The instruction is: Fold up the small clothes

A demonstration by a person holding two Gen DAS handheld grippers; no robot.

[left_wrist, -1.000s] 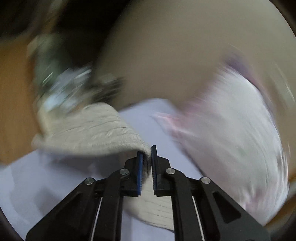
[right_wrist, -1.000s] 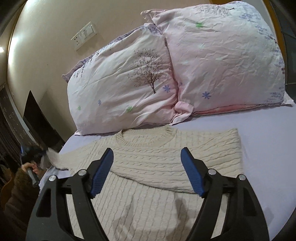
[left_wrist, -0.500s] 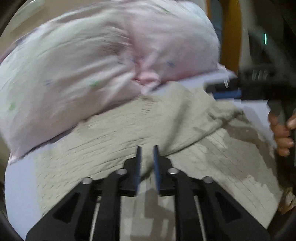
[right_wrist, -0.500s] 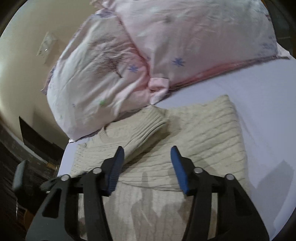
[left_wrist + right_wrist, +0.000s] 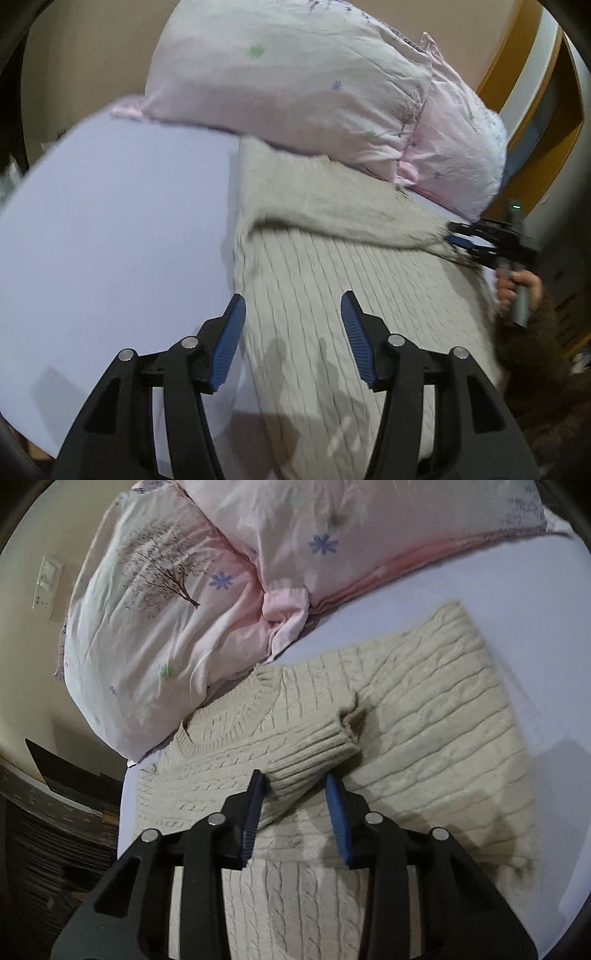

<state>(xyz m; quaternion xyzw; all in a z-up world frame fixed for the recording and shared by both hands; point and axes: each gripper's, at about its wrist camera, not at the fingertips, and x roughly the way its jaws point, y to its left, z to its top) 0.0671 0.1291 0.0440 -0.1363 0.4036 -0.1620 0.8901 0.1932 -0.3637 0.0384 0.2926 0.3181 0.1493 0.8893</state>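
Observation:
A cream cable-knit sweater [image 5: 424,716] lies flat on the lilac bed sheet [image 5: 517,602], neck toward the pillows. One sleeve [image 5: 314,749] is folded across the chest, its ribbed cuff pointing right. My right gripper [image 5: 295,779] has its jaws on either side of that sleeve, still apart and closing on it. In the left wrist view the sweater [image 5: 332,280] fills the middle, and my left gripper [image 5: 291,306] is open and empty above its left edge. The right gripper [image 5: 480,243] shows there at the sleeve's end.
Two pink floral pillows [image 5: 177,590] lie along the head of the bed, touching the sweater's neck edge. A beige wall with a switch plate [image 5: 46,579] is at the left. The bed sheet [image 5: 110,229] stretches left of the sweater. A wooden door frame [image 5: 506,62] is at the right.
My left gripper carried the sleeve across the sweater, let it go and opened, then drew back to the left edge. My right gripper moved down to the folded sleeve and narrowed around it.

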